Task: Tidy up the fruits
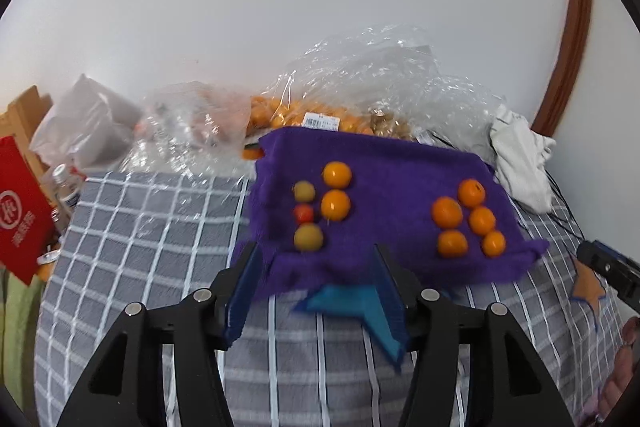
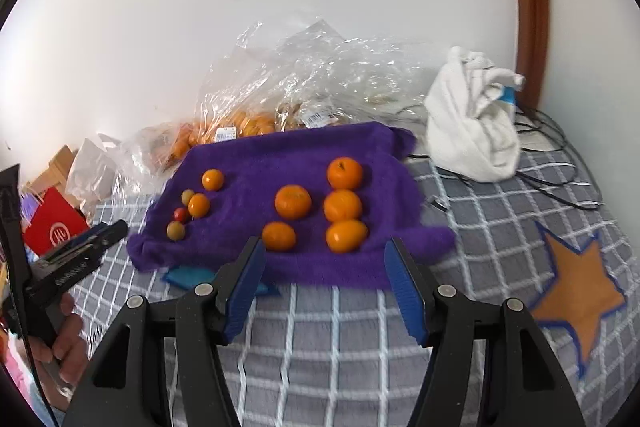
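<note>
We see a grey checked bed cover (image 2: 500, 227) carrying a purple towel (image 2: 280, 155), clear plastic bags (image 2: 304, 75) behind it, and a white cloth (image 2: 472, 131) at upper right.

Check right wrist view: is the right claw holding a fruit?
No: the right claw is open and empty, short of the oranges on the purple cloth.

Bare checked bedspread (image 2: 340, 339) before purple cloth (image 2: 288, 155): open approach. Plastic bags (image 2: 304, 79), white towel (image 2: 472, 131) block far side.
</note>
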Demonstrator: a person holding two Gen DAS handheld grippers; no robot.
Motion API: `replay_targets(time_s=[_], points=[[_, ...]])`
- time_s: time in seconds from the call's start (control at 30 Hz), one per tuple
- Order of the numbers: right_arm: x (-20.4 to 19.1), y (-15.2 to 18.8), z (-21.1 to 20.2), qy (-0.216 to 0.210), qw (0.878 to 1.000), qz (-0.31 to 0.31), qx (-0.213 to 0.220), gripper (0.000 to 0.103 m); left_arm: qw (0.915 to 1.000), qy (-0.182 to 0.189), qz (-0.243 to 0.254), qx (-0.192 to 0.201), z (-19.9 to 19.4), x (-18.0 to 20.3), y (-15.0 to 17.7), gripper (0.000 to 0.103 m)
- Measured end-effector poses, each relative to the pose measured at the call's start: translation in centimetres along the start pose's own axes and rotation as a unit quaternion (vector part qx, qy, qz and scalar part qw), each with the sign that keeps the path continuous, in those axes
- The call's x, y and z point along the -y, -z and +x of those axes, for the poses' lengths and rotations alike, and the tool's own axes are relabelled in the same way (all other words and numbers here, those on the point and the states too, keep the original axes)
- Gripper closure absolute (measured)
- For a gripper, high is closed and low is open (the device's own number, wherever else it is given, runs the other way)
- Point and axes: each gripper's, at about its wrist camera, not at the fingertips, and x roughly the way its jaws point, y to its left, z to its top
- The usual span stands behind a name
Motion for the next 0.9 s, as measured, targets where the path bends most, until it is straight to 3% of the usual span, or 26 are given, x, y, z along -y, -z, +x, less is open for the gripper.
replay_targets(time_s=[0.07, 0.13, 0.33, 0.63, 0.9], points=[[0.0, 0.7, -1.7, 0.009, 1.000, -0.006, 0.008, 0.040, 0.9999, -0.008, 0.008, 0.002, -2.3, 0.2, 1.1, 0.042], [0.0, 1.5, -3.8, 0.011, 1.000, -0.009, 0.020, 0.023, 0.9997, -0.020, 0.015, 0.006, -3.9, 0.4, 1.8, 0.036], [-0.6, 3.4, -9.7, 0.023, 0.998, -0.028, 0.058, 0.005, 0.9992, -0.013, 0.033, 0.019, -9.5, 0.9, 3.4, 0.021], [-0.3, 5.8, -14.8, 0.021, 0.997, -0.010, 0.067, 0.001, 0.9973, -0.019, 0.044, 0.056, -15.2, 2.1, 4.6, 0.012], [0.3, 6.3, -15.9, 0.027, 0.997, -0.007, 0.068, 0.001, 0.9968, -0.023, 0.047, 0.061, -16.5, 2.8, 4.9, 0.011]])
